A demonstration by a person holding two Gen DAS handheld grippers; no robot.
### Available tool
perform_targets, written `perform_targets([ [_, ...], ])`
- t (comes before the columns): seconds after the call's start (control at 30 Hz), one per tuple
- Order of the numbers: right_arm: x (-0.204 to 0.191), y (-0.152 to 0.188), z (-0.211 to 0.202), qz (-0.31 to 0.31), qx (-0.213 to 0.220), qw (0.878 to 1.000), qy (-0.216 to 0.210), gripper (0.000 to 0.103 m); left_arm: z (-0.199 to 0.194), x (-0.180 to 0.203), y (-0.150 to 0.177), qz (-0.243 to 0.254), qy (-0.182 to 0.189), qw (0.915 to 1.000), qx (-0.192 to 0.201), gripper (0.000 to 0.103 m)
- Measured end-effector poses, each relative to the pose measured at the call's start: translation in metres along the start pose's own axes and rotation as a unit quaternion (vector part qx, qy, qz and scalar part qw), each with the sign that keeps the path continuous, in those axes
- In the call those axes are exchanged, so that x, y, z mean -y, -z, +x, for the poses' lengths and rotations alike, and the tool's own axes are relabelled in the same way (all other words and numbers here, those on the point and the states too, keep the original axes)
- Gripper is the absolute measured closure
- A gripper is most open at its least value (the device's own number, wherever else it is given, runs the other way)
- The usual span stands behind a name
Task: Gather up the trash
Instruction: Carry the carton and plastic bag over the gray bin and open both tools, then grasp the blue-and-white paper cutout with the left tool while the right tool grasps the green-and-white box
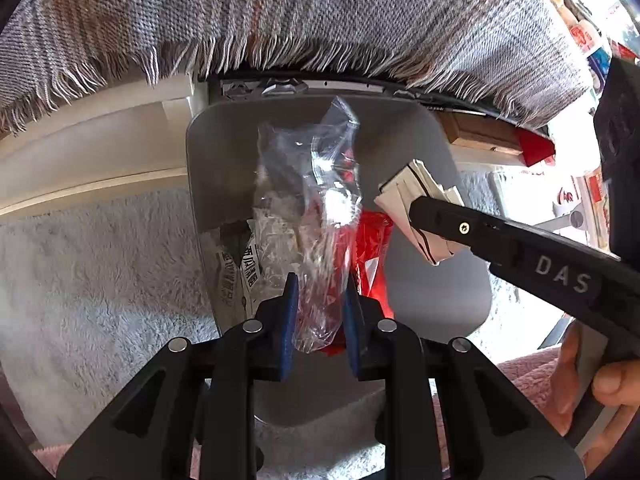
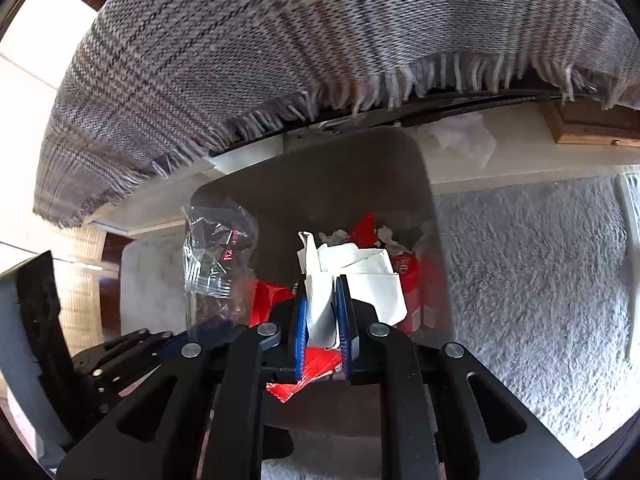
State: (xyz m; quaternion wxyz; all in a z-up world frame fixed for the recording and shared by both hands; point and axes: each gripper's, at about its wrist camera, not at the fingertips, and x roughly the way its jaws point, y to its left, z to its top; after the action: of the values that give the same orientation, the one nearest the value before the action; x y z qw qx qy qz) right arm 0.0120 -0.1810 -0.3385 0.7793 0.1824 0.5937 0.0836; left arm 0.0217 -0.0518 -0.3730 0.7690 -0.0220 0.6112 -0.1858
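Observation:
A grey trash bin (image 1: 224, 160) stands on the floor below both grippers, with red wrappers (image 1: 372, 240) and printed paper inside. My left gripper (image 1: 321, 280) is shut on a crumpled clear plastic wrapper (image 1: 320, 184) that sticks up over the bin's mouth. From the right comes my right gripper (image 1: 420, 210), shut on a folded white paper (image 1: 412, 188) above the bin's right side. In the right wrist view the right gripper (image 2: 322, 280) pinches the white paper (image 2: 360, 276) over the bin (image 2: 340, 184). The left gripper (image 2: 180, 340) and its clear wrapper (image 2: 216, 248) show at lower left.
A grey plaid blanket (image 1: 320, 12) with a fringe overhangs just behind the bin. Fluffy grey rug (image 2: 540, 260) surrounds the bin, with pink plush (image 1: 528, 376) at the near right. A person's hand (image 1: 608, 384) holds the right gripper. A wooden box (image 1: 480, 136) sits under the blanket's edge.

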Motion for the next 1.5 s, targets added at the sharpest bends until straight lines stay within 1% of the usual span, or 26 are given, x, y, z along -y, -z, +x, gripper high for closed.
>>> perform_targets([
  [0.07, 0.0, -0.001, -0.001, 0.001, 0.002, 1.0, 0.003, 0.085, 0.001, 0.001, 0.0, -0.001, 0.004, 1.0, 0.001, 0.082],
  [0.13, 0.003, -0.002, -0.002, 0.01, 0.006, 1.0, -0.002, 0.083, -0.003, 0.001, 0.0, 0.001, 0.003, 1.0, 0.008, 0.077],
  [0.2, 0.005, -0.004, -0.006, 0.016, 0.01, 1.0, -0.007, 0.081, -0.012, 0.0, 0.002, 0.007, 0.0, 0.9998, 0.019, 0.067],
  [0.23, 0.005, -0.004, -0.008, 0.017, 0.012, 1.0, -0.01, 0.08, -0.016, 0.002, 0.003, 0.011, -0.001, 0.9996, 0.025, 0.064],
  [0.27, 0.004, -0.005, -0.01, 0.016, 0.014, 1.0, -0.014, 0.077, -0.02, 0.003, 0.004, 0.014, -0.001, 0.9994, 0.032, 0.06],
  [0.33, 0.004, -0.004, -0.016, 0.013, 0.024, 0.999, -0.018, 0.072, -0.027, 0.004, 0.004, 0.016, -0.001, 0.9991, 0.039, 0.058],
  [0.4, 0.004, -0.004, -0.022, 0.015, 0.033, 0.999, -0.022, 0.061, -0.031, 0.005, 0.005, 0.013, 0.001, 0.999, 0.043, 0.058],
  [0.47, 0.007, -0.004, -0.03, 0.022, 0.043, 0.999, -0.023, 0.059, -0.037, 0.003, 0.007, 0.011, 0.0, 0.9989, 0.047, 0.056],
  [0.53, 0.008, -0.004, -0.035, 0.025, 0.05, 0.998, -0.02, 0.053, -0.043, 0.0, 0.01, 0.011, -0.004, 0.9987, 0.049, 0.05],
  [0.6, 0.01, -0.002, -0.043, 0.03, 0.061, 0.998, -0.013, 0.036, -0.048, 0.001, 0.012, 0.012, -0.006, 0.9986, 0.051, 0.038],
  [0.63, 0.011, -0.001, -0.048, 0.031, 0.068, 0.997, -0.008, 0.031, -0.053, 0.002, 0.013, 0.015, -0.007, 0.9984, 0.054, 0.035],
  [0.7, 0.009, 0.0, -0.058, 0.03, 0.079, 0.996, -0.002, 0.019, -0.063, 0.003, 0.015, 0.022, -0.011, 0.9979, 0.061, 0.023],
  [0.73, 0.007, 0.0, -0.066, 0.026, 0.087, 0.996, 0.002, 0.016, -0.07, 0.004, 0.015, 0.025, -0.013, 0.9974, 0.067, 0.021],
  [0.8, 0.003, 0.0, -0.079, 0.016, 0.102, 0.995, 0.006, 0.015, -0.081, 0.007, 0.013, 0.031, -0.012, 0.9968, 0.072, 0.016],
  [0.87, -0.004, -0.004, -0.097, -0.003, 0.116, 0.993, 0.011, 0.014, -0.094, 0.011, 0.01, 0.032, -0.009, 0.9964, 0.078, 0.015],
  [0.9, -0.007, -0.007, -0.105, -0.008, 0.122, 0.992, 0.015, 0.009, -0.101, 0.013, 0.006, 0.031, -0.008, 0.9962, 0.081, 0.014],
  [0.93, -0.009, -0.011, -0.115, -0.01, 0.131, 0.991, 0.02, 0.007, -0.106, 0.015, 0.002, 0.031, -0.006, 0.996, 0.083, 0.014],
  [1.03, -0.013, -0.024, -0.139, -0.012, 0.149, 0.989, 0.02, 0.007, -0.127, 0.023, -0.014, 0.037, 0.001, 0.9944, 0.099, 0.014],
  [1.1, -0.014, -0.038, -0.159, -0.014, 0.162, 0.987, 0.016, 0.007, -0.142, 0.029, -0.028, 0.042, 0.003, 0.993, 0.11, 0.011],
  [1.2, -0.015, -0.066, -0.182, -0.016, 0.178, 0.984, 0.018, 0.006, -0.161, 0.037, -0.057, 0.05, 0.002, 0.9904, 0.129, 0.008],
  [1.23, -0.015, -0.073, -0.186, -0.016, 0.181, 0.983, 0.019, 0.006, -0.168, 0.039, -0.071, 0.053, 0.002, 0.9893, 0.136, 0.008],
  [1.3, -0.014, -0.093, -0.196, -0.015, 0.193, 0.981, 0.021, 0.006, -0.174, 0.043, -0.089, 0.06, -0.002, 0.9878, 0.144, 0.008],
  [1.4, -0.007, -0.124, -0.207, -0.01, 0.204, 0.979, 0.015, 0.006, -0.181, 0.05, -0.126, 0.075, -0.008, 0.9848, 0.157, 0.008],
  [1.43, -0.006, -0.132, -0.209, -0.012, 0.205, 0.979, 0.017, 0.006, -0.182, 0.051, -0.134, 0.075, -0.006, 0.9846, 0.158, 0.008],
  [1.5, -0.004, -0.157, -0.211, -0.021, 0.214, 0.976, 0.035, 0.006, -0.185, 0.052, -0.16, 0.074, -0.004, 0.9836, 0.165, 0.008],
])
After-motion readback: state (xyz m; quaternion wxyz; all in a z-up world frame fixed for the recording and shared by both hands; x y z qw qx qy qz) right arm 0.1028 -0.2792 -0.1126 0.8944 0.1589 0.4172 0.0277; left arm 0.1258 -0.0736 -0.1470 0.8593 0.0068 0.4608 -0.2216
